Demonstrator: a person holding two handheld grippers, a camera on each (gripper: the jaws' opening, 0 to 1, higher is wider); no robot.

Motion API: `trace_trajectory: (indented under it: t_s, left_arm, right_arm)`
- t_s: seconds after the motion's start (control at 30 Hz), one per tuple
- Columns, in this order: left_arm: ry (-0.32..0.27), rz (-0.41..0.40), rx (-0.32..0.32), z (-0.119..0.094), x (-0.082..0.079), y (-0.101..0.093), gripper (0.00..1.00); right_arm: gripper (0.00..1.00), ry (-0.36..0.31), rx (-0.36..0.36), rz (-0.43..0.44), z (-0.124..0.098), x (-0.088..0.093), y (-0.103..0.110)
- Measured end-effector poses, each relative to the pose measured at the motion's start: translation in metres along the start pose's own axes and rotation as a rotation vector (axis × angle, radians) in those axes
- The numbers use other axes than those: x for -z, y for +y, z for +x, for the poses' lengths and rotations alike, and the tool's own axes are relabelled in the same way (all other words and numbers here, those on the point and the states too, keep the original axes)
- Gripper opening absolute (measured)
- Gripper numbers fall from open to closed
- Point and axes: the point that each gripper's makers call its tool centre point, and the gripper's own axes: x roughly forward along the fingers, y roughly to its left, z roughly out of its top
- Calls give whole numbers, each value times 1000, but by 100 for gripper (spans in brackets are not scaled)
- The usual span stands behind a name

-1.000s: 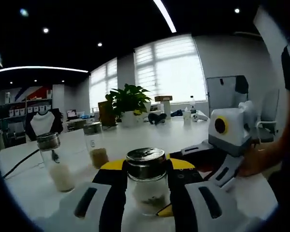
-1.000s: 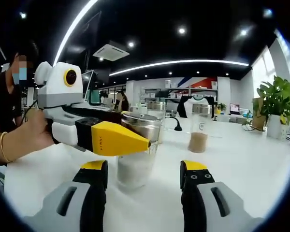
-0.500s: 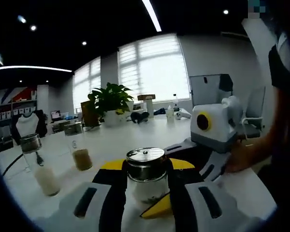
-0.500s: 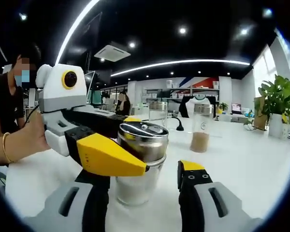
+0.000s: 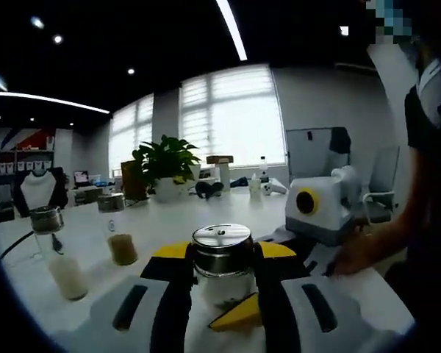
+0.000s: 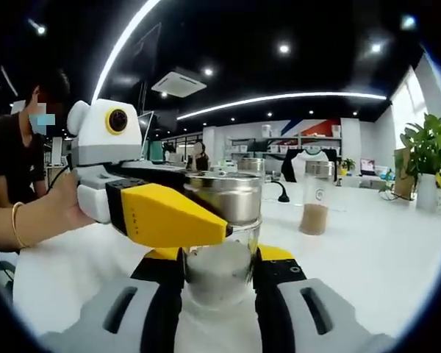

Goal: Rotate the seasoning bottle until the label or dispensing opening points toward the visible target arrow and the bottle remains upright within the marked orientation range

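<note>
Two hand-held grippers close on one seasoning bottle standing upright on the white table. The left hand-held gripper has its jaws clamped on the glass body below the steel cap; the right hand-held gripper grips it from another side. No target arrow can be made out. Judging by this, the turning step is underway; next comes a gentle twist, keeping the bottle vertical.
</note>
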Motion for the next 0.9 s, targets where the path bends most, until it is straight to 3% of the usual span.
trace_trajectory:
  t_s: [0.17, 0.27, 0.47, 0.6, 0.73, 0.9]
  left_arm:
    - [1, 5, 10, -1, 0, -1, 34]
    - [5, 14, 17, -2, 0, 0, 34]
    - [34, -13, -14, -1, 6, 3, 35]
    - [52, -40, -113, 1, 7, 6, 35]
    - [100, 4, -212, 0, 6, 9, 35]
    - [26, -61, -360, -1, 1, 9, 34]
  right_arm:
    - [34, -3, 11, -32, 0, 0, 0]
    - [34, -3, 37, -97, 1, -1, -2]
    - [34, 19, 57, -53, 5, 5, -4]
    - [33, 25, 79, -55, 5, 6, -6]
    - [33, 23, 111, -38, 5, 5, -8]
    - [33, 21, 125, -48, 3, 5, -8]
